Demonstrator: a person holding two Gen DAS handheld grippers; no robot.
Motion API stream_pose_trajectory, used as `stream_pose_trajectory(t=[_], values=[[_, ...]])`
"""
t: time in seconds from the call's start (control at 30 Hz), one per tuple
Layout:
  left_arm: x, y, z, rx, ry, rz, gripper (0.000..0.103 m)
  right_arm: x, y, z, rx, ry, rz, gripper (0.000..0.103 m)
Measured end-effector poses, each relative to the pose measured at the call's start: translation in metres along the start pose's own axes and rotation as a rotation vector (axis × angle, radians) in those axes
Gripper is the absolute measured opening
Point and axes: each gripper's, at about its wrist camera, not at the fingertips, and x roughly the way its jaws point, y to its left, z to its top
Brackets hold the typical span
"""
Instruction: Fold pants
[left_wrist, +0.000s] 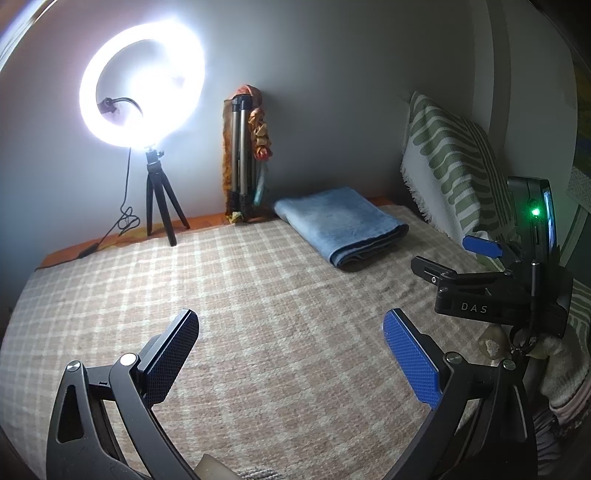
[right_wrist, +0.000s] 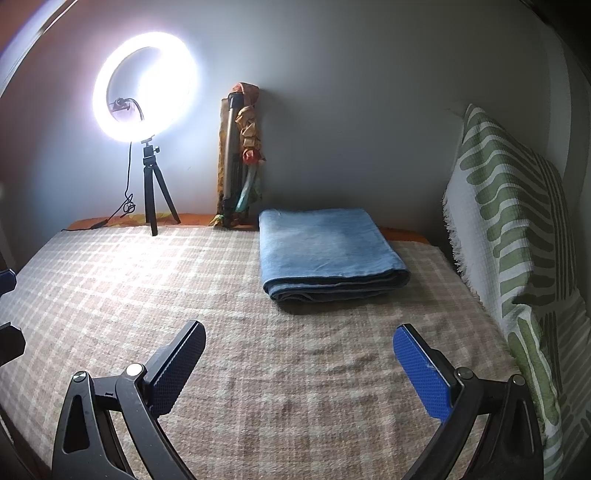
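Jeans (right_wrist: 328, 251) folded into a neat blue stack near the far wall, both grippers wide apart and empty.

Folded flat, the stack sits on the checked blanket (right_wrist: 184, 295), with its layered edge facing the grippers, between the bundled tripod (right_wrist: 238, 162) against the wall and the green-patterned cushion (right_wrist: 517, 229) on the right. Over bare blanket the left gripper (left_wrist: 290, 354) hovers with its blue pads spread, well short of the jeans; the right gripper (right_wrist: 299, 369) hangs the same way, jaws splayed, holding nothing. At the back left a ring light (right_wrist: 146, 81) glares on its small black stand (right_wrist: 153, 195).
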Motion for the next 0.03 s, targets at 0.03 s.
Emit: stream_pose_trajectory(t=[0.03], values=[[0.0001, -0.0001, 0.0002, -0.002, 0.002, -0.002, 0.100, 0.0002, 0.0000, -0.0001, 0.000, 0.001, 0.000, 0.103]])
